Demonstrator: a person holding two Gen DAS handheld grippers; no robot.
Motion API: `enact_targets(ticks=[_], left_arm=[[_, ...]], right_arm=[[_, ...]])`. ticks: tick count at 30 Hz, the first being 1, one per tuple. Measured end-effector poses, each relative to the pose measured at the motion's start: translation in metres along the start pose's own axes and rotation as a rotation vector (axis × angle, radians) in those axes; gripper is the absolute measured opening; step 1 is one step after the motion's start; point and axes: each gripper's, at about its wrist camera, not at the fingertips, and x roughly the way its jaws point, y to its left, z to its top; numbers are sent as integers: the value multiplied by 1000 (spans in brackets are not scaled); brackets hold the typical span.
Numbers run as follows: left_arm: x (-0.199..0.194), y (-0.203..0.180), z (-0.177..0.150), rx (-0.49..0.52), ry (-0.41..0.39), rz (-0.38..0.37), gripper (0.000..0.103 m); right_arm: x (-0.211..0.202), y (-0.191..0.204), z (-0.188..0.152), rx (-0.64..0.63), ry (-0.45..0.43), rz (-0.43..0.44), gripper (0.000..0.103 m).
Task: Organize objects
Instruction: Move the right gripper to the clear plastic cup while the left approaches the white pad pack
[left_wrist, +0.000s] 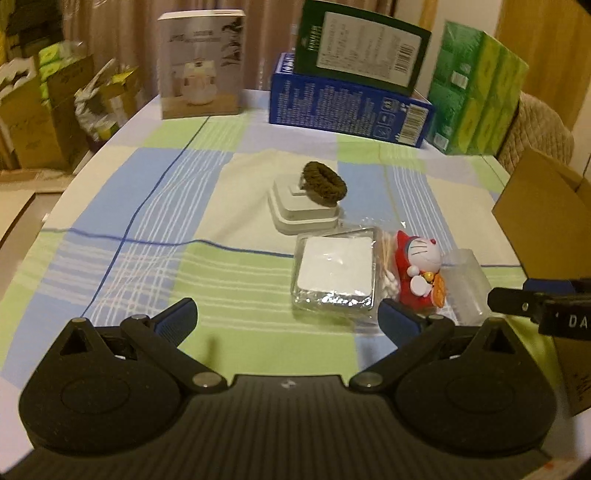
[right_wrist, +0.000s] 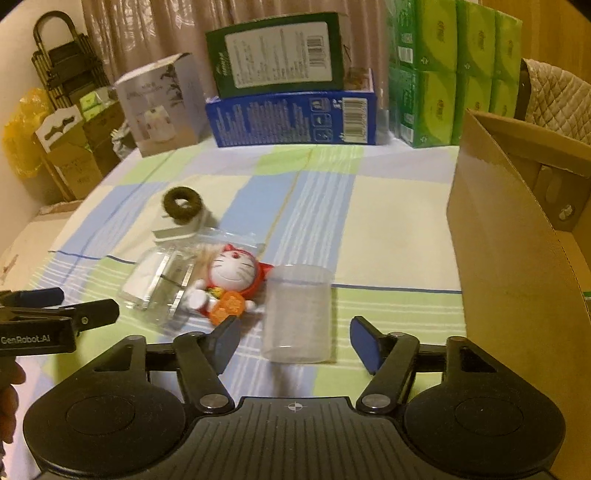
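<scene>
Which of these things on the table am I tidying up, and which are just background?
To organize: clear plastic cup; red-and-white cat figurine; clear square case; brown fuzzy hair tie on white square box; open cardboard box.

Background: blue carton; dark green carton; green tissue packs.

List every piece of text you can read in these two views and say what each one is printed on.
"GenRobot.AI": on the side of the left gripper, seen from the right wrist view.
"DA": cut-off white letters on the right gripper, seen from the left wrist view.
Green box, blue box, white box: labels and barcodes too blurred to read.
Green tissue packs: logos too blurred.
</scene>
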Motion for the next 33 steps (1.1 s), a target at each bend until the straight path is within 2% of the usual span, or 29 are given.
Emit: enact_targets(ticks=[5,8,14,19,21,23,28,31,32,33], left_arm=[[14,-6,1,30,16,-41,101],[22,-7,1,47,25,-75,93],[35,-3,6,3,17,-122,88],[43,-2,8,-9,22,-140,84],[45,-2,8,-13,20,-151,77],[47,-4,9,-14,22,-161,74],[50,-6,9,2,18,-158,72],[50,-7,8,10,14,-163,64],[49,-7,9,7,14,-168,57],[49,-6,9,2,13,-172,56]], right_arm=[[6,-8,0,35,5,0,61],[7,-7,1,39,11,11,61],[16,-9,5,54,11,13,61],[22,-10,6,46,17,9,61],[24,-11,5,50,20,11,61],[26,-11,5,53,26,16,61],[34,-10,2,38,41,21,61],[38,-9,2,29,52,18,61],[39,-9,2,27,53,19,61],[40,-9,2,26,53,19,61]])
